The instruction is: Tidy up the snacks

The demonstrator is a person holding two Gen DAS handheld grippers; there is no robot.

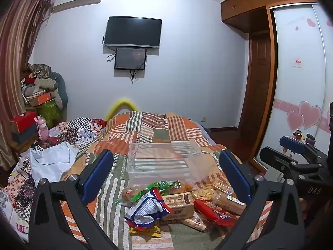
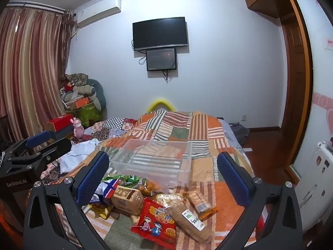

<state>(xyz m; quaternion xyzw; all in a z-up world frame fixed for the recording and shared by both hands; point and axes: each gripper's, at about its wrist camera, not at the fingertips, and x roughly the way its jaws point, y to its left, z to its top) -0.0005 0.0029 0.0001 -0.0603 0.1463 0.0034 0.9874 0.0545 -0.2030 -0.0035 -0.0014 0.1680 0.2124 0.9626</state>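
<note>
nothing is gripped yet, so the step in hand looks like choosing and taking a first packet from the snack pile (image 2: 149,204) to carry into the clear plastic bin (image 2: 154,160). a good start is probably a packet lying on top and free at its edges, not one pinned under others. the red packet (image 2: 155,221) with cartoon children lies uppermost at the near side, and the long sleeve of round biscuits (image 2: 187,220) rests across its right edge. crinkly film slips, so the claw should close on the body of a pack or across a sealed end, not on a loose corner, and lift straight up so that neighbours are not dragged over the patchwork quilt (image 2: 224,198).

the right gripper (image 2: 164,177) is spread wide and holds nothing; the pile sits between and just beyond its blue pads, nearer the left one, with the bin directly behind the pile, farther up the bed. the left gripper (image 1: 166,179) is likewise released and empty, hovering over the same heap; from its side the crumpled blue and white bag (image 1: 145,208) lies nearest, left of the brown wrapped block (image 1: 179,205). the bin looks empty, its open top within easy reach.
</note>
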